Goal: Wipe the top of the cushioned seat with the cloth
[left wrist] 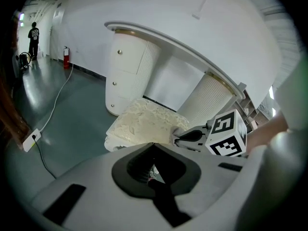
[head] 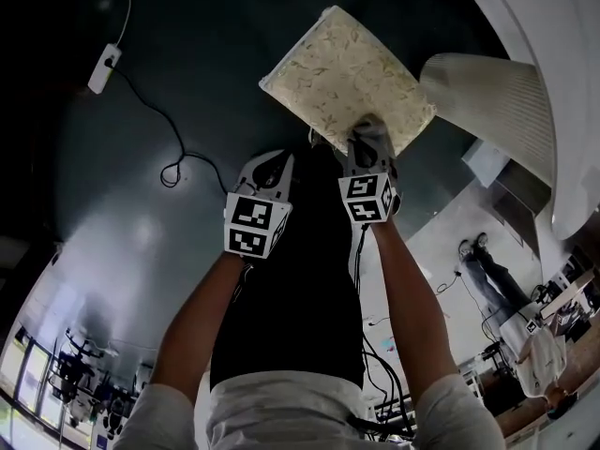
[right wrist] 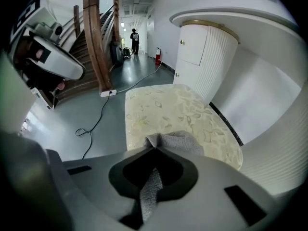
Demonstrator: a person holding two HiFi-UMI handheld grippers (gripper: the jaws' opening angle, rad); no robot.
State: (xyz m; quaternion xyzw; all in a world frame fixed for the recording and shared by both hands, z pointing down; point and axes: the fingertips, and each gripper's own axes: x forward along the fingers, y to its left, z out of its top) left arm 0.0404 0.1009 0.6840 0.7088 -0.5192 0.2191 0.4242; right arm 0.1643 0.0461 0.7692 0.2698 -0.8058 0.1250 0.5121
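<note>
The cushioned seat (head: 347,68), a cream block with a pale leaf pattern, stood on the dark floor (head: 169,157) straight ahead of the person. The right gripper (head: 366,150) was over the seat's nearest corner. In the right gripper view, the right gripper (right wrist: 154,148) had its jaws pressed together on a fold of the grey cloth (right wrist: 178,141). A strip of the cloth ran back between the jaws, and the rest bunched up past their tips, resting on the seat's top (right wrist: 168,107) at its near edge. From the head view the cloth (head: 375,127) showed as a small grey lump touching that same corner.

The left gripper (head: 279,165) hung just off the seat, beside the near corner and over bare floor, apart from the cushion. In the left gripper view, the left gripper (left wrist: 154,145) had its jaws brought together with nothing held between them. Beyond them were the seat (left wrist: 142,121) and, at the seat's right, the right gripper's marker cube (left wrist: 228,134).

A white fluted cabinet (right wrist: 207,57) stood just behind the seat under a curved white counter (left wrist: 183,47). Well to the seat's left, a power strip (head: 105,67) lay on the floor with a black cable (head: 173,167) looping from it towards the seat. Far beyond the seat, down the corridor, a person (right wrist: 134,40) stood near a red fire extinguisher (right wrist: 158,57), and a wooden staircase (right wrist: 96,42) rose on the seat's left.
</note>
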